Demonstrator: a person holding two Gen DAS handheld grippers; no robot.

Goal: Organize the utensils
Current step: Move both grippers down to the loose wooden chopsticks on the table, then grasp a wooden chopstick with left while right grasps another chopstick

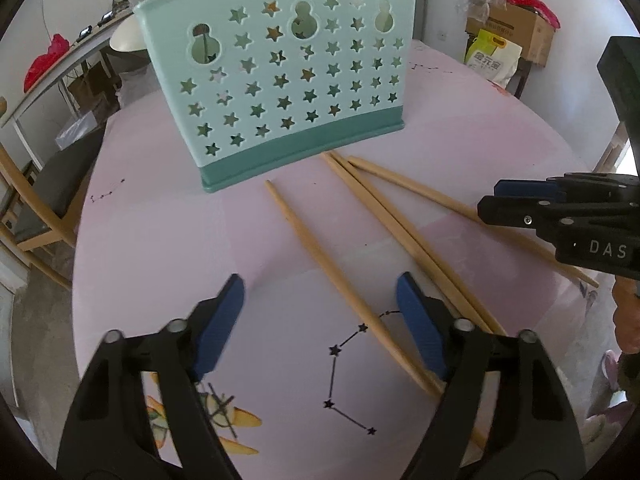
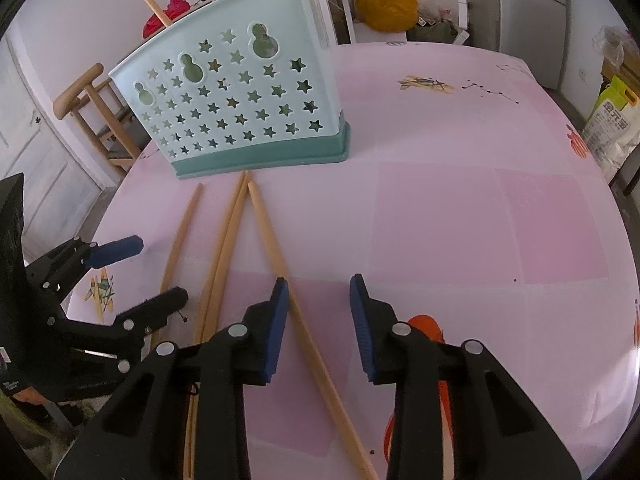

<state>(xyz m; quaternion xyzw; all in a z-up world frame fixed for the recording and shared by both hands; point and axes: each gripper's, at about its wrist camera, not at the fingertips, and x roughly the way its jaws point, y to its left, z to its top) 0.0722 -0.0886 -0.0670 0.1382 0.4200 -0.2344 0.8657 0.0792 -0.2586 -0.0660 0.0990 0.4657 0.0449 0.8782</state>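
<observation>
A mint-green utensil holder with star cut-outs stands on the pink tablecloth; it also shows in the right wrist view. One wooden chopstick sticks out of it. Several wooden chopsticks lie in front of it. My left gripper is open, low over the table, astride one chopstick. My right gripper is open, with the rightmost chopstick running between its fingers. The right gripper also shows at the right edge of the left wrist view, above the rightmost chopstick.
The round table has a pink patterned cloth. A wooden chair stands behind the holder on the left. An orange object lies under the right gripper. Boxes and bags sit beyond the table.
</observation>
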